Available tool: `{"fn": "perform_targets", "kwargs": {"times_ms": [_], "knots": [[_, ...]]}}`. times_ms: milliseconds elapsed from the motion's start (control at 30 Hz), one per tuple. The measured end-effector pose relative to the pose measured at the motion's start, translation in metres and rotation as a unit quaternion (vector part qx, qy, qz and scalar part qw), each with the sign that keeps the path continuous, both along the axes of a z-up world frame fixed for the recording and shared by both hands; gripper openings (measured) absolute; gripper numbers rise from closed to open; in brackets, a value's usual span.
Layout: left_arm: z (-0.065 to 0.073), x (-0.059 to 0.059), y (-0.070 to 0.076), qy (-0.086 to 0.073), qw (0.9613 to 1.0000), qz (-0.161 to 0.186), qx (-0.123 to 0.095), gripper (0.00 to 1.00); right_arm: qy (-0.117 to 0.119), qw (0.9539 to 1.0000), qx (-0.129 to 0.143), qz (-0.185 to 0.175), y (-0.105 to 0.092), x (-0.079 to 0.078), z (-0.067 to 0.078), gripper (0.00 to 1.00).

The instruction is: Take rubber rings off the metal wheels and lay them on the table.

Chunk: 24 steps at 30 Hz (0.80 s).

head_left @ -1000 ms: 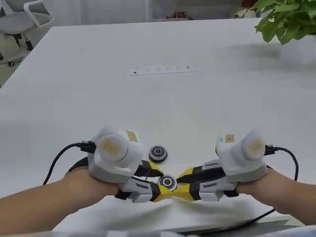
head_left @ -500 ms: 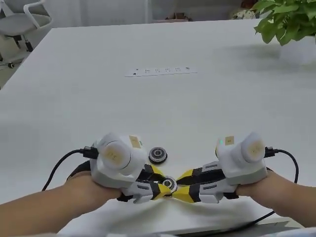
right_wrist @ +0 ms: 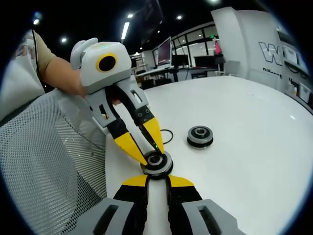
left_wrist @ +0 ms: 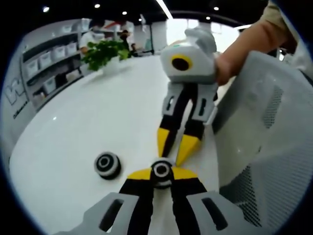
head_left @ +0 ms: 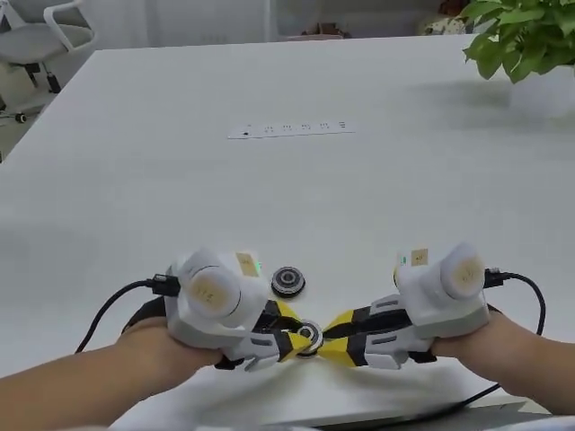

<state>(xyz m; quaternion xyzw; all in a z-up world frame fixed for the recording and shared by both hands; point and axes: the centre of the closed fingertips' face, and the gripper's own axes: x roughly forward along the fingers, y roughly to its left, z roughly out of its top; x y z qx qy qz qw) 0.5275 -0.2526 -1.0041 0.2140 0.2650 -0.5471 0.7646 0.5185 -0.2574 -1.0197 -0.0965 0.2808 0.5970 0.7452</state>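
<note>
The wheel being worked on [head_left: 306, 335] sits low in the middle of the head view, at the near edge of the table [head_left: 296, 197]. It lies right where the two sets of jaws meet nose to nose. The left gripper [head_left: 292, 339] comes in from the left of the frame and the right gripper [head_left: 325, 337] from the right, so the wheel lies straight ahead of both, with neither one nearer. In the left gripper view the wheel sits in the notch between that gripper's yellow tips, which look closed on it. In the right gripper view the right gripper's own jaws are almost together with their tips at the wheel's near edge. I cannot tell whether they have hold of the rubber ring [right_wrist: 164, 172]. The wheel's flat face points up, so the ring probably has to peel off sideways, away from the left tips. A second wheel [head_left: 287, 280] lies flat just beyond, with its ring on.
</note>
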Motion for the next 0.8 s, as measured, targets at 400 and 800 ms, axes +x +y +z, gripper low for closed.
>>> {"fn": "perform_targets", "kwargs": {"times_ms": [400, 800], "knots": [[0.0005, -0.0005, -0.0004, -0.004, 1.0000, -0.001, -0.001, 0.14, 0.005, 0.9999, -0.011, -0.008, -0.0026, 0.0036, -0.0015, 0.00], [0.0008, 0.0011, -0.0002, -0.010, 0.9999, -0.006, 0.004, 0.13, 0.091, 0.9926, 0.034, -0.073, -0.0066, 0.0081, -0.0009, 0.00]]}}
